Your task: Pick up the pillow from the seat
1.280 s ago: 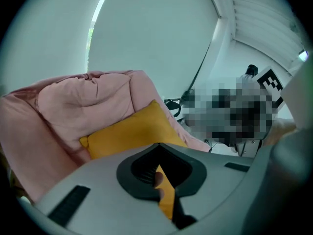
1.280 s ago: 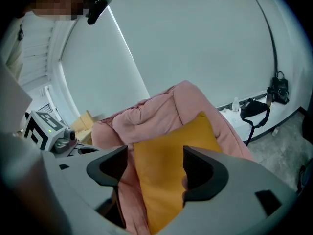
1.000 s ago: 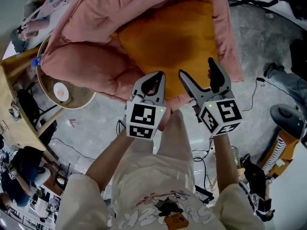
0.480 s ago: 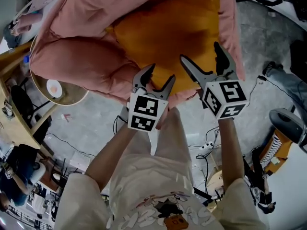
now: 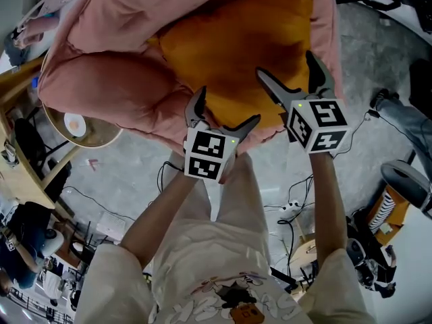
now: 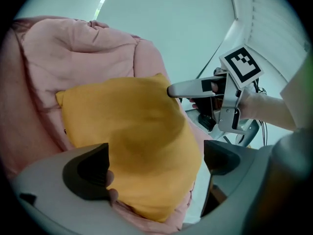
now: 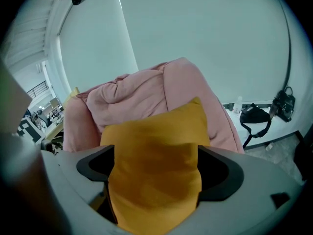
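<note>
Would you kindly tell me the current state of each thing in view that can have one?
pillow, lying on the pink seat, not yet lifted.
left claw, open, jaws have just been opening, pillow's near corner between them, not clamped.
right claw, open, jaws have just been opening wider, pillow between them, not clamped.

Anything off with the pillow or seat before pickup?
Nothing stands out: the orange fabric pillow sits intact in the pink padded chair, with no tears, stains or spills visible.
</note>
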### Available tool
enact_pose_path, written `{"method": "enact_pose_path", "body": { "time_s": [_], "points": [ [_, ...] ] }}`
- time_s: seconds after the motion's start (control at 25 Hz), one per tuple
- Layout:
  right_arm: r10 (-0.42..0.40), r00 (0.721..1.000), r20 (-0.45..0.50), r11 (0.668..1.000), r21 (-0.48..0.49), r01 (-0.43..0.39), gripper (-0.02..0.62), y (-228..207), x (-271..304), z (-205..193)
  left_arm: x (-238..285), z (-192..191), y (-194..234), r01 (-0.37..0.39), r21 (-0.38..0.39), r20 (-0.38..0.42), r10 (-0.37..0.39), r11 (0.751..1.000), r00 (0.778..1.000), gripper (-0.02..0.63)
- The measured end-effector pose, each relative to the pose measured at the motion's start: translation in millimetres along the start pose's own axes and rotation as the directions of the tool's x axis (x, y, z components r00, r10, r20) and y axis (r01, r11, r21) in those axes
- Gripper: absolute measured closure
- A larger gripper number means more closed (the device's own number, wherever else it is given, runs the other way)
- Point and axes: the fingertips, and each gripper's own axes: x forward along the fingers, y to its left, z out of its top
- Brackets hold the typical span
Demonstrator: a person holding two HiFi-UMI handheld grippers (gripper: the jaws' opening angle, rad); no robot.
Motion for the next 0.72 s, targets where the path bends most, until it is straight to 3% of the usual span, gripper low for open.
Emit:
{"method": "enact_pose_path", "body": {
  "time_s": [0.36, 0.72],
  "points": [
    [-0.057, 0.998, -0.034, 0.998, -0.012, 0.056, 0.065, -20.0, 21.2, -3.9, 13.7, -4.4, 23.2, -0.048, -0.016, -0.025, 0.048, 0.999, 0.999, 0.012],
    [-0.045, 0.996, -0.081, 0.998, -0.036, 0.042, 0.044, -17.3, 49.2, -8.2, 10.0, -8.9, 32.5, -0.048, 0.012, -0.039, 0.049, 0.999, 0.998, 0.012]
  ]
}}
